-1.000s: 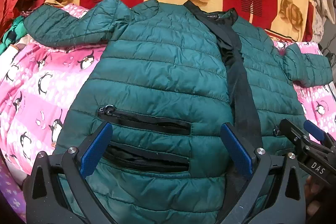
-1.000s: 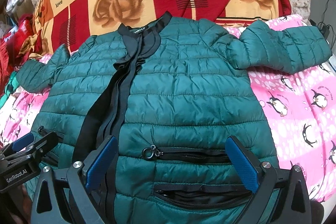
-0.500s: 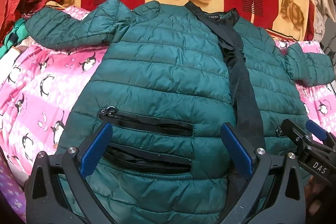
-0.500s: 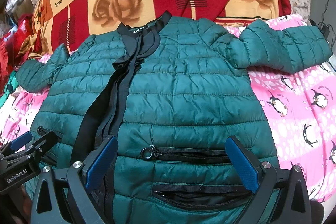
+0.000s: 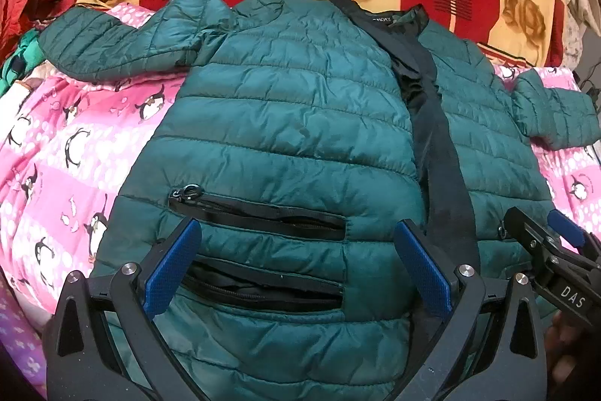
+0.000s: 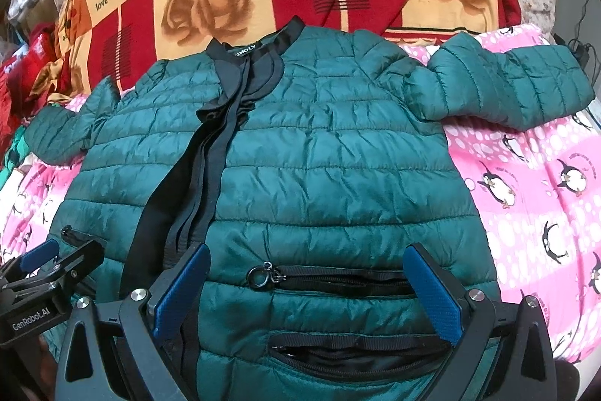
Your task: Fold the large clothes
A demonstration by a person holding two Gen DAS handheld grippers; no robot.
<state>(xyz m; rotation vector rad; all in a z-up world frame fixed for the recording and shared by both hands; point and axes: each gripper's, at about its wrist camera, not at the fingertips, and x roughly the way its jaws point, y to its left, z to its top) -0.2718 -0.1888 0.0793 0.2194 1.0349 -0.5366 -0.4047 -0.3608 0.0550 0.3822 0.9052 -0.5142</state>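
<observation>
One green jacket [image 5: 285, 123] is spread flat; two tools, left [image 5: 296, 265] and right [image 6: 306, 292], are held agape, empty, jacket at 12 o'clock.

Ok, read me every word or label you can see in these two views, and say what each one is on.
"love": on the red and orange rose-patterned blanket.
"GenRobot.AI": on the black left tongs, seen from the right wrist.
"DAS": on the black right tongs, seen from the left wrist.
Collar label of the green quilted puffer jacket: roughly "HOLY", too blurred to be sure.
Small print by the penguins on the pink sheet: unreadable.
</observation>
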